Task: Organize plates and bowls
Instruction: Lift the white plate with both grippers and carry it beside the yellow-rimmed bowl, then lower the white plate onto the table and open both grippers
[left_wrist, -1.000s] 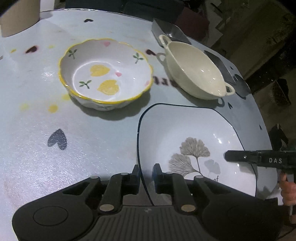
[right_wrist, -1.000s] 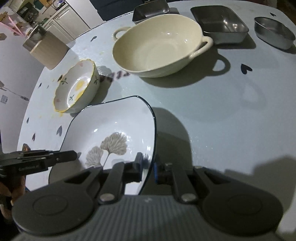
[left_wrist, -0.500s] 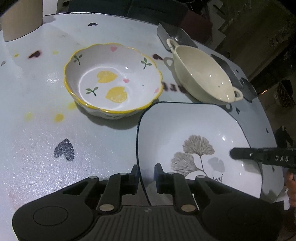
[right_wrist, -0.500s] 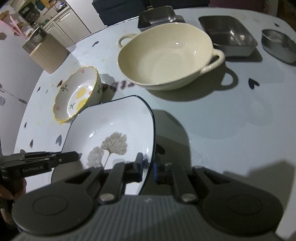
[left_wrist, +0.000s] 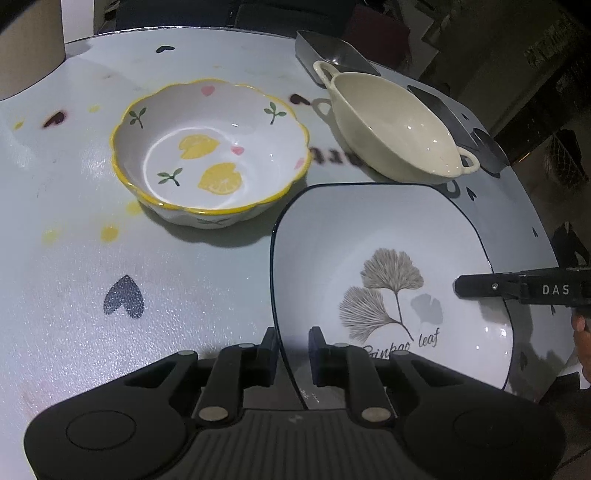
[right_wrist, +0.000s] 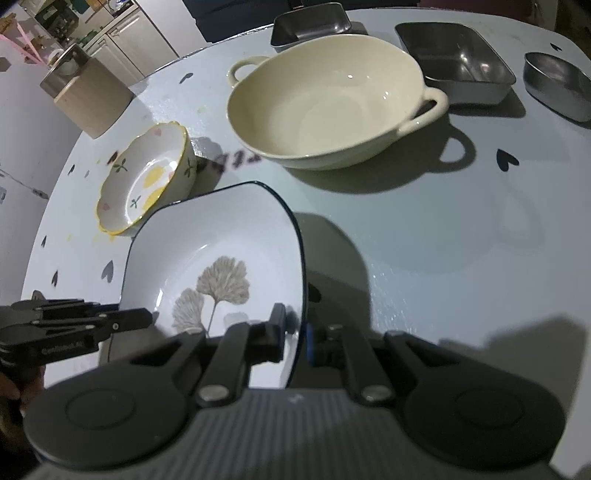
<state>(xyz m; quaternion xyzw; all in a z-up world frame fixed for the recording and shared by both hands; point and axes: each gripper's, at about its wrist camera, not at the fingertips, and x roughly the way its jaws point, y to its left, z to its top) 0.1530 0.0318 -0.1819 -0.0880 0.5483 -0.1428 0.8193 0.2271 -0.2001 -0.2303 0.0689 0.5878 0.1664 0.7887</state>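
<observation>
Heart-printed and pale, the counter (left_wrist: 184, 295) fills most of both views. At lower centre of the left wrist view the left tool (left_wrist: 291, 354) is narrowed onto the dark rim of a square white plate (left_wrist: 388, 236) with a ginkgo leaf print; at lower centre of the right wrist view the right tool (right_wrist: 295, 332) pinches the opposite rim of the same plate (right_wrist: 229, 236). Whether the plate touches the counter cannot be told. Just beyond the plate, toward the upper left of the left wrist view, stands a yellow-rimmed scalloped bowl (left_wrist: 210, 162) with lemon prints. A cream two-handled bowl (right_wrist: 325, 103) sits at upper centre of the right wrist view, with three metal trays (right_wrist: 458, 62) behind it and a tan canister (right_wrist: 88, 96) at upper left.
</observation>
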